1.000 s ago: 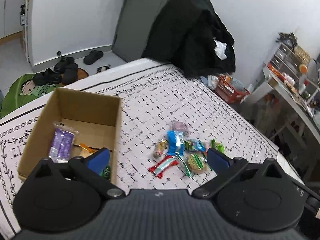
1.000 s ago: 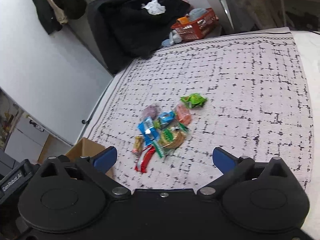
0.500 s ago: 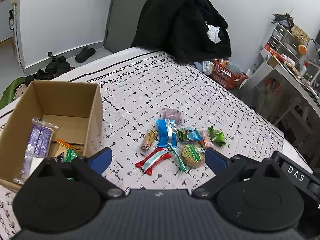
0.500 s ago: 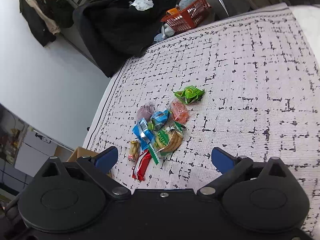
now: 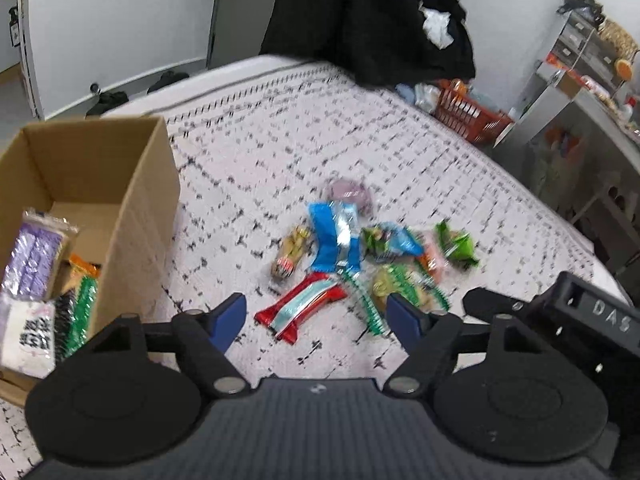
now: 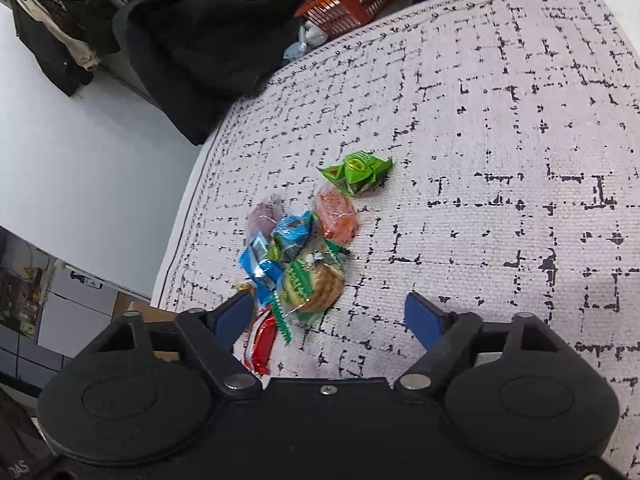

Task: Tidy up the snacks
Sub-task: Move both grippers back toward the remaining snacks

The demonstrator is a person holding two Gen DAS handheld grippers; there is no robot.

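A loose heap of wrapped snacks lies on the white bedspread with black broken-line pattern [image 5: 280, 152]. At the heap's near edge, the red wrapper with a pale blue-and-white stripe [image 5: 301, 305] lies flat; at its 12 o'clock sits the bright blue foil packet [image 5: 333, 240], with the small gold-and-brown wrapped sweet [image 5: 289, 254] at 10 o'clock and the round biscuit in a clear wrapper with green print [image 6: 316, 282] at 3 o'clock. Farther out lie the blue-and-green pouch [image 6: 291, 234], the orange translucent pack [image 6: 337, 216], the pale purple packet [image 6: 266, 216] and, a little apart at 1 o'clock, the crumpled lime-green packet [image 6: 356, 170]. At 9 o'clock stands the open brown cardboard box [image 5: 136, 184], holding a purple foil bar [image 5: 34, 254] and other packets. The left gripper [image 5: 318, 316] hovers with fingers spread wide, empty, the red wrapper between its blue pads [image 5: 230, 316]. The right gripper [image 6: 330, 318] hovers equally wide apart and empty, near the biscuit. Beyond, a black garment pile [image 5: 372, 20] lies at 12 o'clock and an orange plastic basket [image 5: 468, 114] at 2 o'clock.
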